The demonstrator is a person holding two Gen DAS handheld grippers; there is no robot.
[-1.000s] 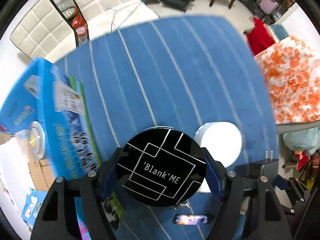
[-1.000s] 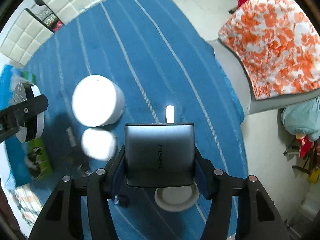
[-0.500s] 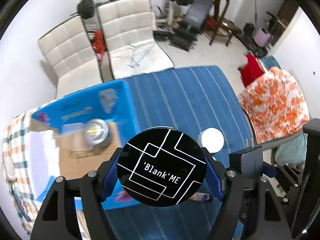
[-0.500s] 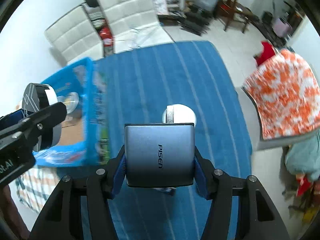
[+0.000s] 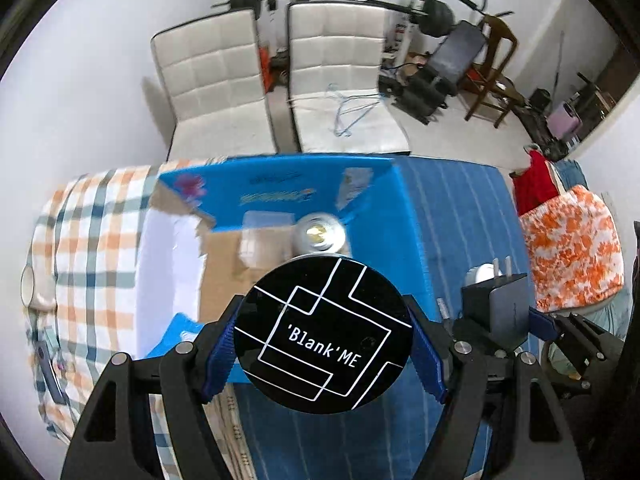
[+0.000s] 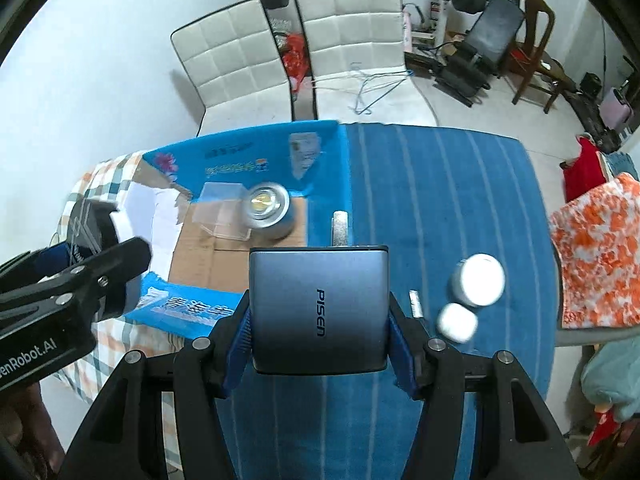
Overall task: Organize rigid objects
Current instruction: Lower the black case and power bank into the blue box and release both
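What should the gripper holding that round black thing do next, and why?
Probably carry it forward and lower it into the open box. The left gripper is shut on the black disc, held above the box's near edge, and a silver can already sits inside, so the box looks like the collecting spot.

- My left gripper (image 5: 322,344) is a matte black plastic frame of two angular forked arms with triangular cut-outs.
- Round silver screw heads (image 5: 463,347) sit at its joints.
- Ribbed blue pads (image 5: 218,347) line the inner faces of its fingers.
- My right gripper (image 6: 319,334) has the same build: black arms, silver screws, blue ribbed pads.
- White lettering (image 6: 28,354) ending "enRobot.AI" runs along my left gripper's side.
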